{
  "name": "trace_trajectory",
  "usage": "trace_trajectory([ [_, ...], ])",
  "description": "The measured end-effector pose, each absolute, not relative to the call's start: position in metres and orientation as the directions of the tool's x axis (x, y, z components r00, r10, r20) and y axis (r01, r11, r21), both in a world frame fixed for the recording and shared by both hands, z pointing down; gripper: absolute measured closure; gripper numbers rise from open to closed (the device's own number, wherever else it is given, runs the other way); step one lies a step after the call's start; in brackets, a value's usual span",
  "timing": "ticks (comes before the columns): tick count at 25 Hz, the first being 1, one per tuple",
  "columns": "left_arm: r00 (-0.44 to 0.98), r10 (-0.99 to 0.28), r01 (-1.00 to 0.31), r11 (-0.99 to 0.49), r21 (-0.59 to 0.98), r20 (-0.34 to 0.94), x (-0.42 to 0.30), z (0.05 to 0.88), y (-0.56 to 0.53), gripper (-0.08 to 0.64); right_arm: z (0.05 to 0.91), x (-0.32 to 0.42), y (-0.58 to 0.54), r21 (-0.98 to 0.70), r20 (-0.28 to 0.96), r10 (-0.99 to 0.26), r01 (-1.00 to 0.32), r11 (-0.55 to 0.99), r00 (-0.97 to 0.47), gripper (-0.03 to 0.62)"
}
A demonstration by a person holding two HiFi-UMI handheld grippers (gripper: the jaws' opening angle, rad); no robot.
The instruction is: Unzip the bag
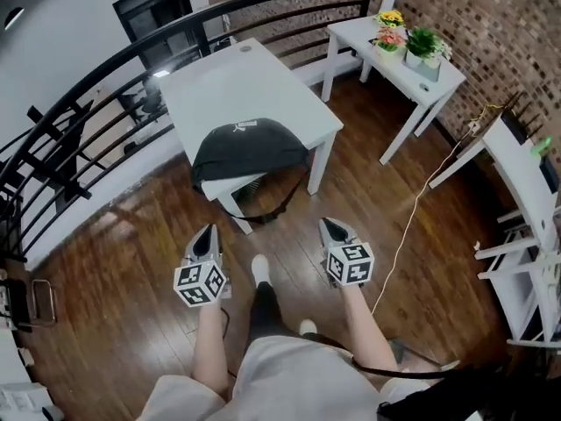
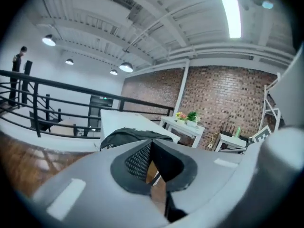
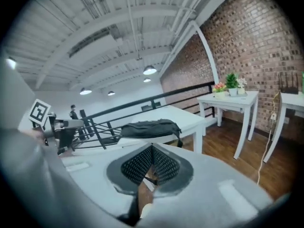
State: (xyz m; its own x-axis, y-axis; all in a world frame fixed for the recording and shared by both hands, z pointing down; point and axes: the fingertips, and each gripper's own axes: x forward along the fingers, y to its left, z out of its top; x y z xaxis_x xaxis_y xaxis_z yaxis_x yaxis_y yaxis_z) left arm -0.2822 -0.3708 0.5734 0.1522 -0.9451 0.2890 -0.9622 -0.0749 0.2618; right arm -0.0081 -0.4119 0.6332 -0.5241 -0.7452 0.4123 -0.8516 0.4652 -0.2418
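on the near edge of the white table (image 1: 254, 86) ahead of me lies the black bag (image 1: 248, 150). it is humped up, its front draped over the table's edge, and a strap (image 1: 273, 209) hangs in a loop below it. from here it looks closed all round, though the zip and its pull are too small for me to pick out. so i judge that the task has not begun. nothing is undone, and all of it is left: reach the bag, find the pull, steady the bag with one tool and draw the zip along with the other.

my left gripper (image 1: 208, 230) and my right gripper (image 1: 326, 224) are both held low in front of me over the wooden floor (image 1: 123, 235), well apart from the bag and pointing toward it. each has its jaws pressed together tip to tip with nothing between them, so neither has hold of anything. i would need to part the jaws before taking the pull.

further out, a smaller white table (image 1: 438, 82) with potted flowers (image 1: 392, 26) stands by the brick wall (image 1: 491, 24) to my right. a pale cord (image 1: 410, 226) trails across the floor, and a black railing (image 1: 96, 73) curves round behind the table.
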Motion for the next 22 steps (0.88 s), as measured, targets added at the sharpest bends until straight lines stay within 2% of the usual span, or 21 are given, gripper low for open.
trace_trajectory([
  [4, 0.184, -0.973, -0.971, -0.159, 0.177, 0.137, -0.202, 0.482, -0.311, 0.545, 0.552, 0.001, -0.343, -0.256, 0.286, -0.745, -0.798, 0.546, -0.602, 0.601],
  [8, 0.189, -0.982, -0.973, -0.184, 0.136, 0.017, -0.172, 0.419, -0.266, 0.545, 0.478, -0.011, -0.297, -0.187, 0.163, -0.733, -0.750, 0.634, -0.660, 0.601],
  [14, 0.198, -0.978, -0.976, -0.203, 0.080, -0.072, -0.165, 0.382, -0.227, 0.545, 0.412, -0.037, -0.258, -0.089, 0.025, -0.733, -0.732, 0.676, -0.680, 0.601],
  [22, 0.176, -0.975, -0.979, -0.188, 0.084, -0.135, -0.187, 0.364, -0.197, 0.545, 0.380, -0.069, -0.232, -0.050, -0.033, -0.717, -0.716, 0.697, -0.696, 0.601],
])
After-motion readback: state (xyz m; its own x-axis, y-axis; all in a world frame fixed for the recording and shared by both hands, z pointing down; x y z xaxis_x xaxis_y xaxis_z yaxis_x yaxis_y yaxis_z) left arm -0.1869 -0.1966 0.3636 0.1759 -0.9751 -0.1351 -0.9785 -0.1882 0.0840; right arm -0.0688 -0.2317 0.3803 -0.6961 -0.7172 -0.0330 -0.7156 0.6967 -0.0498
